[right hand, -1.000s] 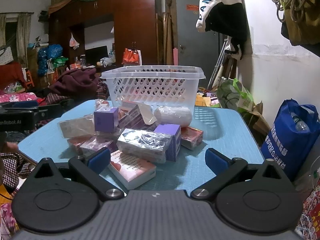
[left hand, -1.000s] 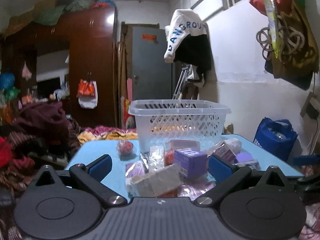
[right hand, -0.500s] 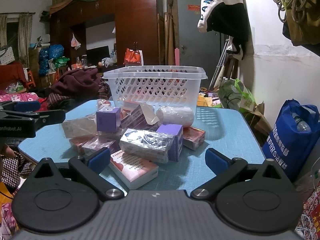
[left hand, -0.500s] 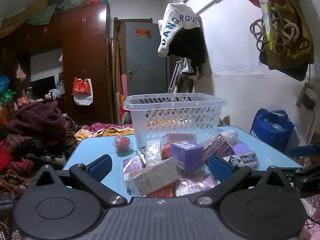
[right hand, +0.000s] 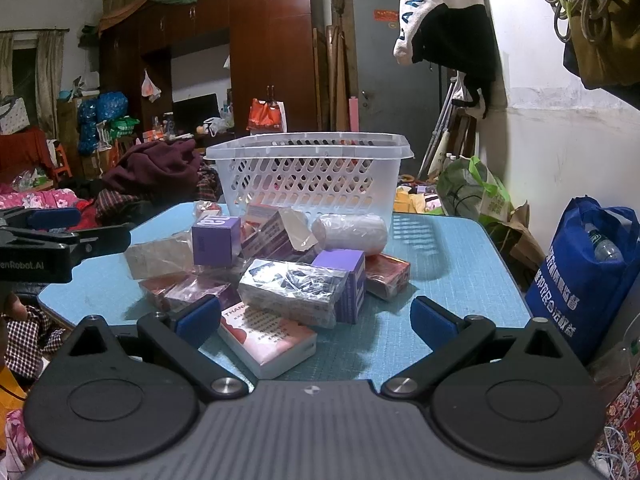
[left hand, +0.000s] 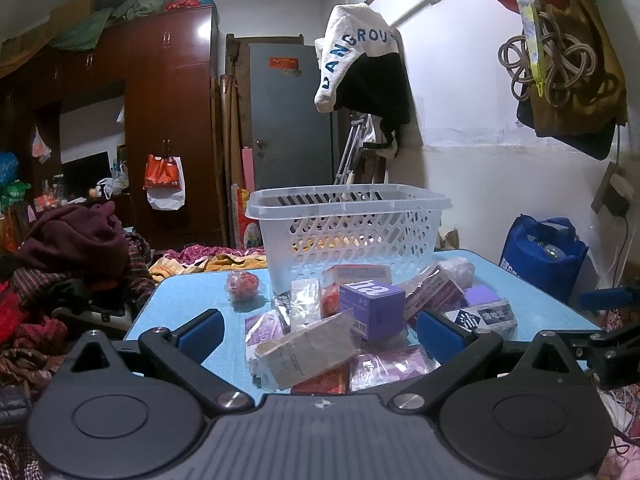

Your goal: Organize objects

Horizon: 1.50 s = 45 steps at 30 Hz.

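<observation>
Left gripper (left hand: 318,326) jaws spread wide, nothing held. Framed in the gap, on the table just ahead: clear-wrapped beige rectangular pack (left hand: 308,348), tilted over a red flat box (left hand: 322,380). Just past it, a purple cardboard cube box with white lettering (left hand: 372,308), sitting on top of the heap, probably the easiest first pick. Ahead and off the left pad: a small round red item in clear wrap (left hand: 242,286), apart from the heap.

Right gripper (right hand: 314,322) jaws also wide apart, empty. Between its pads, nearest: white-and-pink flat printed box (right hand: 266,340), lying flat at the table edge. Just beyond: silver film-wrapped rectangular box (right hand: 294,290) leaning on a second purple box (right hand: 348,276). Off toward the right pad: a red-orange flat box (right hand: 386,276). Further out, a white wrapped roll (right hand: 350,232) touches the basket wall.

Behind everything from both views: translucent white plastic perforated basket (left hand: 348,228), upright at the far side of the light blue table (right hand: 448,288); likely the drop target, since the loose packs are heaped right in front of it.

Count: one basket, two purple boxes, one roll, one round red item. Heap total roughly a dozen packs; overlaps make an exact count impossible. Nothing visibly inside the basket, though its floor is hidden.
</observation>
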### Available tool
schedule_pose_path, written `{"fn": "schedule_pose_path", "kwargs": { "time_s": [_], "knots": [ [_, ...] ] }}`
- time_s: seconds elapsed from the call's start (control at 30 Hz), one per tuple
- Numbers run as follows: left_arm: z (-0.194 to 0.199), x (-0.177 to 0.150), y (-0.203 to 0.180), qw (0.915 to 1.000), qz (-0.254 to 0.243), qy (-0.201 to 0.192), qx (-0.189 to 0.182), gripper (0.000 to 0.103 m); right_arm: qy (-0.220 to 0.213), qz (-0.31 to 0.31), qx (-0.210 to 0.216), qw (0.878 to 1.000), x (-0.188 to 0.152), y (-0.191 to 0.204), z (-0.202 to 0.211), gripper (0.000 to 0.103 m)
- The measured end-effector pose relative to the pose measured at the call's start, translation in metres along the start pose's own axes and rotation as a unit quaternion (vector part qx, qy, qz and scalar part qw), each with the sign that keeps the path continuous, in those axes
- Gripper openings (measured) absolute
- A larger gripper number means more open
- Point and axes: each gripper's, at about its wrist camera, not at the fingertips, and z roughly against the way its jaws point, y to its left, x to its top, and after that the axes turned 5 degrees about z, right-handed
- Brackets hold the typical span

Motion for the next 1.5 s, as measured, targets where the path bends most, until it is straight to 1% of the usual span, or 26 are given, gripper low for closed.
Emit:
{"fn": "schedule_pose_path", "kwargs": {
  "time_s": [0.87, 1.07, 1.23, 1.5],
  "knots": [
    [-0.0038, -0.0016, -0.0011, 1.0000, 0.002, 0.003, 0.003, 0.103, -0.008, -0.004, 0.001, 1.000, 0.0010, -0.0023, 0.0033, 0.103],
    [-0.0033, -0.0012, -0.0009, 1.0000, 0.002, 0.003, 0.003, 0.103, -0.031, 0.000, -0.009, 0.999, 0.0004, -0.0031, 0.0082, 0.103],
    [-0.0030, -0.0008, 0.0001, 1.0000, 0.002, 0.004, 0.002, 0.103, -0.037, 0.004, -0.010, 0.999, 0.0005, -0.0027, 0.0083, 0.103],
    [-0.0051, -0.0023, -0.0009, 1.0000, 0.000, 0.008, 0.002, 0.103, -0.046, 0.009, -0.001, 0.999, -0.0018, -0.0016, 0.0065, 0.103]
  ]
}}
